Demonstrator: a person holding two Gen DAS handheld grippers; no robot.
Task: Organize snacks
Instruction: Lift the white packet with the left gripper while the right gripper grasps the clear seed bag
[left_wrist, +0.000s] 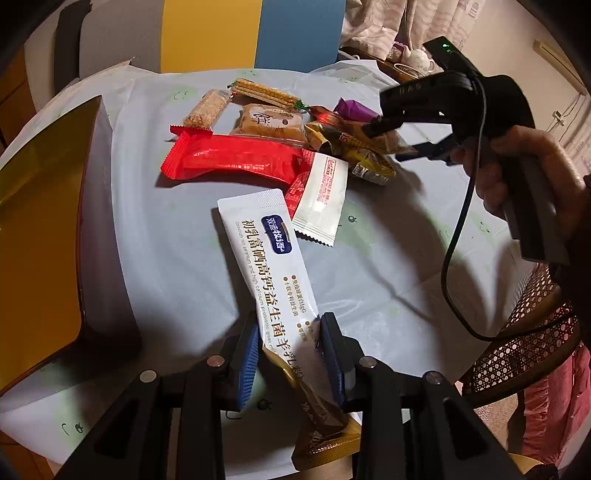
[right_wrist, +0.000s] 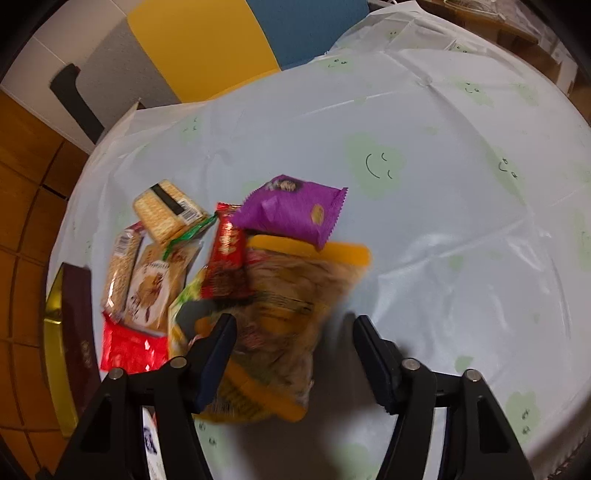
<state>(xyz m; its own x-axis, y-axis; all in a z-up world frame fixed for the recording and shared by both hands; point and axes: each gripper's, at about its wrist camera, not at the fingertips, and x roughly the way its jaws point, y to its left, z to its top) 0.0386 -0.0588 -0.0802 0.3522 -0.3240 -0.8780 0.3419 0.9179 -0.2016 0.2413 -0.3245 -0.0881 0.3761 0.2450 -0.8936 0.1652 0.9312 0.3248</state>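
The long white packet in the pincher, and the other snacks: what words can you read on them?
Long white stick sachet: "初乳富硒高钙益生菌羊乳粉"; on its blue badge, "双迪牧场"; small English line, "high calcium probiotic goat".
Brown pastry wrapper: one large character, unclear.
Small white-and-red sachet: print too small.
Red foil wrapper: unreadable.
Right wrist view: all blurred.

White sachet (left_wrist: 273, 266) w/ blue label, red wrapper (left_wrist: 231, 158), purple pack (right_wrist: 291, 212), pale-blue tablecloth (right_wrist: 443, 229) w/ green smileys

In the middle of the left wrist frame, the long white sachet (left_wrist: 273, 273) carries Chinese characters and small English words, "probiotic goat". Above it, the small white packet (left_wrist: 320, 201) shows red print, too small to read.
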